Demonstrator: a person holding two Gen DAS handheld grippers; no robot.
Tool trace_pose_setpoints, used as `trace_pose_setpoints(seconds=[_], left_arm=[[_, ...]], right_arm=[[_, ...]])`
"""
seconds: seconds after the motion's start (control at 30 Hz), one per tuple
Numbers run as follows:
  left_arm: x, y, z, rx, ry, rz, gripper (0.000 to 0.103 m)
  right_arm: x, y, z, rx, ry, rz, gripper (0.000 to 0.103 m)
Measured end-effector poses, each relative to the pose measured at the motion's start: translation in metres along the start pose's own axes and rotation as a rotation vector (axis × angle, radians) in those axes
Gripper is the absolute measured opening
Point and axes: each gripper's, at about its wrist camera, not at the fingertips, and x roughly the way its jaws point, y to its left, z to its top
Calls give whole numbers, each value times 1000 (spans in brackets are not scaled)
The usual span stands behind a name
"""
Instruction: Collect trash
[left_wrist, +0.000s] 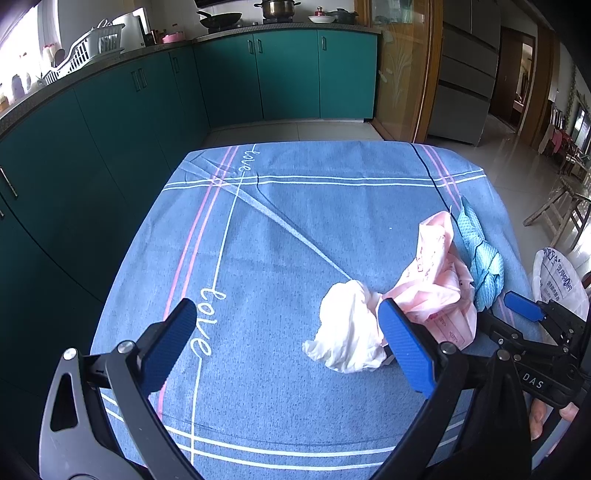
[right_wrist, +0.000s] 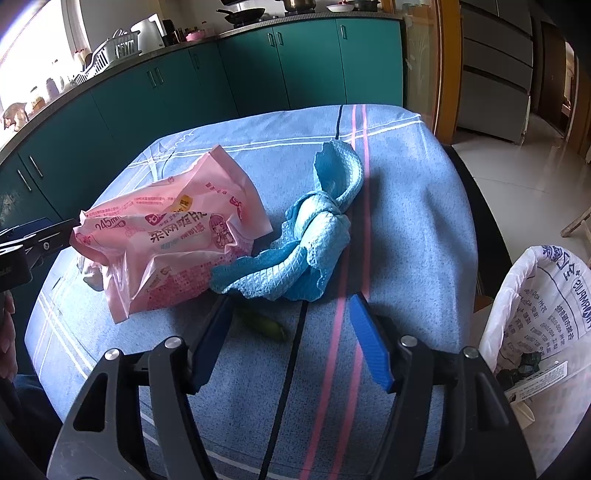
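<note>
A crumpled white tissue (left_wrist: 351, 328) lies on the blue tablecloth (left_wrist: 277, 229), just inside the right finger of my left gripper (left_wrist: 287, 306), which is open and holds nothing. Behind the tissue lie a pink plastic packet (left_wrist: 436, 280) (right_wrist: 170, 243) and a knotted blue cloth (left_wrist: 484, 258) (right_wrist: 317, 236). My right gripper (right_wrist: 290, 301) stands open over the table's right part. A small green scrap (right_wrist: 264, 325) lies on the cloth between its fingers, with neither pad touching it. The tissue is mostly hidden behind the packet in the right wrist view.
A bin lined with a printed white bag (right_wrist: 535, 295) (left_wrist: 557, 280) stands on the floor off the table's right edge. Green kitchen cabinets (left_wrist: 147, 110) run along the left and far side. A tiled floor and a glass door (left_wrist: 402, 74) lie beyond the table.
</note>
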Motion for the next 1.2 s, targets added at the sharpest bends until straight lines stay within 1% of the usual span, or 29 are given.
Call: trace_pose_setpoints(seconds=[0.17, 0.3, 0.97, 1.2], left_arm=[[0, 0, 0, 0, 1, 0, 98], [0, -1, 0, 0, 2, 0, 98], [1, -1, -4, 5, 6, 0, 98], [-3, 6, -4, -35, -10, -6, 98]], right_arm=[[1, 0, 0, -1, 2, 0, 66], [2, 1, -2, -5, 3, -2, 70], [2, 3, -4, -16, 8, -3, 73], [1, 2, -4, -17, 8, -3, 74]])
